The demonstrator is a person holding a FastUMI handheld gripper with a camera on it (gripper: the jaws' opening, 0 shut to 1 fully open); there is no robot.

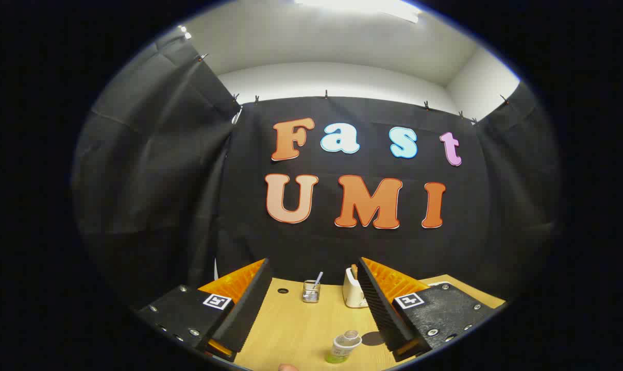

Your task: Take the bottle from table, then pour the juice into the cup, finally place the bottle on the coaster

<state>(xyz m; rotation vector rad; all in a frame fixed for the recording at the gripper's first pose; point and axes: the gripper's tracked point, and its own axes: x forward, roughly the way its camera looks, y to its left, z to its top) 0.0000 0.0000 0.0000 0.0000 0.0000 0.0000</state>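
While the wooden table (301, 330) stretches out beneath, the gripper (311, 304) hovers above it with its fingers spread wide apart and nothing held, so the first step, taking the bottle, looks not yet begun. Beyond the fingers, at the table's far edge, stand a pale container (353, 294) and a small glass holder (311, 291); the clear cup (346, 344) sits nearer, low between the fingers beside a dark coaster (373, 338). Which object is the bottle cannot be told, so the next move calls for locating it first.

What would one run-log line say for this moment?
gripper: open, holding nothing | bottle: upright on table, between fingers | stage: approach, not yet grasped
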